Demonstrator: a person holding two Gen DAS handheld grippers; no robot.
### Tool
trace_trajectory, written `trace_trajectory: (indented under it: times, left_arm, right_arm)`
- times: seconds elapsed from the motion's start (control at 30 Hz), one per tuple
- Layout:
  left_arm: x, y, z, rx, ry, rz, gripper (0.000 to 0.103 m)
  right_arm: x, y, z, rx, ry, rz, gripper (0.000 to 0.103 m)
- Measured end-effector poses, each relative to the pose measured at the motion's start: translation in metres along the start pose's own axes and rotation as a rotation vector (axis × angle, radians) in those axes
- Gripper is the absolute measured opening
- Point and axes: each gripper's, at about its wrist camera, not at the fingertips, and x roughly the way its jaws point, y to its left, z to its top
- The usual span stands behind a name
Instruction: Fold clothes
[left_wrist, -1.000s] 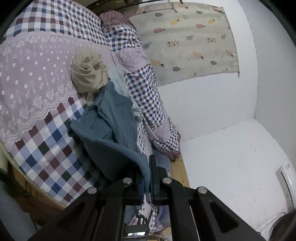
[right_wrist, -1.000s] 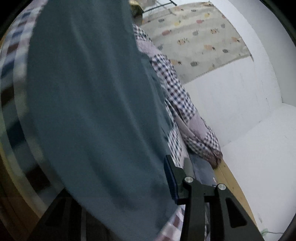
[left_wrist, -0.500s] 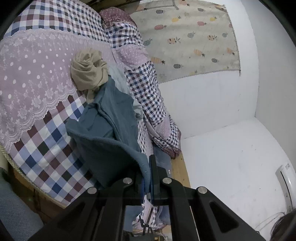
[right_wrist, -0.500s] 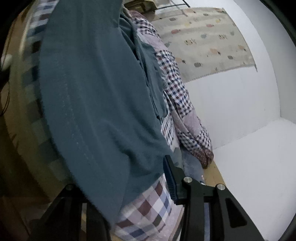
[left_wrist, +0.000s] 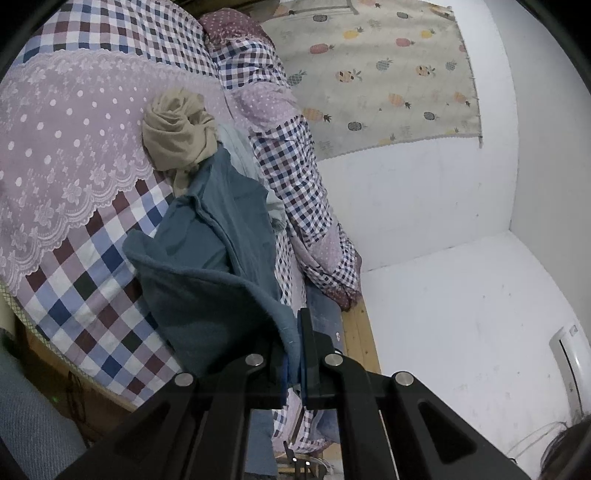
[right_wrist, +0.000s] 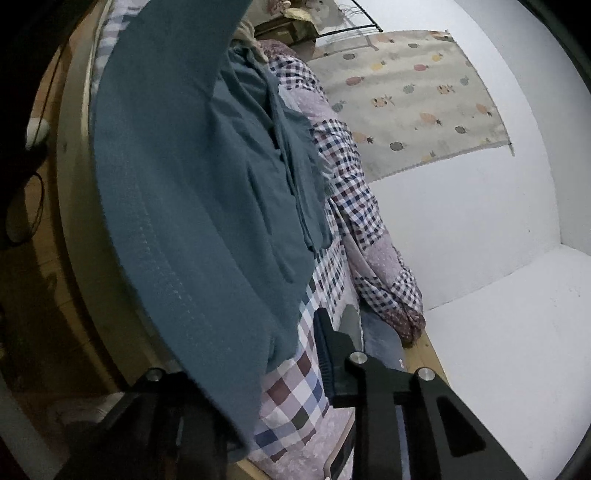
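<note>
Left wrist view, left to right:

- Bed (left_wrist: 85, 266): covered with a checked sheet; lilac dotted lace panel across the upper left.
- Beige garment (left_wrist: 177, 136): bunched into a ball on the lilac panel, touching the far end of the teal garment.
- Teal garment (left_wrist: 221, 236): crumpled along the middle of the bed, far end under the beige ball, near edge lifted off the sheet and rising to the left claw.
- Left claw (left_wrist: 295, 354): jaws closed down to the thickness of the cloth, gripping the near edge of the teal garment.
- Rolled quilt (left_wrist: 295, 177): checked, lying along the far side of the bed against the wall.
- Pineapple cloth (left_wrist: 388, 74): hanging flat on the white wall above the quilt.

Right wrist view, left to right:

- Bed frame (right_wrist: 77, 206): pale wooden edge curving down the left side.
- Teal garment (right_wrist: 192, 206): draped close to the lens, filling the left and centre, hem stitching visible, lower edge hanging over the left finger and hiding it.
- Right claw (right_wrist: 280, 354): right finger (right_wrist: 328, 362) clear of the cloth, checked sheet visible beside it; left finger covered. Cannot tell jaw opening or whether cloth is gripped.
- Quilt (right_wrist: 365, 236): checked, running along the wall.
- Pineapple cloth (right_wrist: 413, 96): on the wall, upper right.
</note>
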Motion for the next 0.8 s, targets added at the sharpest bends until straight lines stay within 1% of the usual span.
trace_trajectory:
  times: [0.1,0.17,0.23,0.4,0.67,0.8]
  left_arm:
    - [-0.003,-0.002,-0.001,0.006,-0.001,-0.004,0.002]
    - [-0.005,-0.004,-0.001,0.01,-0.005,-0.012,0.002]
    - [-0.008,-0.006,-0.001,0.017,-0.01,-0.023,0.002]
    - [-0.017,-0.016,-0.003,0.055,-0.017,-0.041,0.002]
    - [-0.047,-0.049,-0.013,0.168,-0.031,-0.054,0.002]
    - [-0.068,-0.071,-0.025,0.234,-0.026,-0.046,0.002]
  right_arm:
    - [-0.016,-0.014,-0.001,0.044,0.004,0.001,0.024]
    - [-0.029,-0.028,-0.002,0.089,0.011,0.008,0.02]
    - [-0.042,-0.042,-0.004,0.137,0.018,0.02,0.0]
    - [-0.069,-0.075,-0.008,0.228,0.025,0.058,0.0]
    - [-0.085,-0.133,-0.004,0.276,0.01,0.032,0.0]
    - [-0.095,-0.175,-0.002,0.326,-0.004,0.009,0.0]
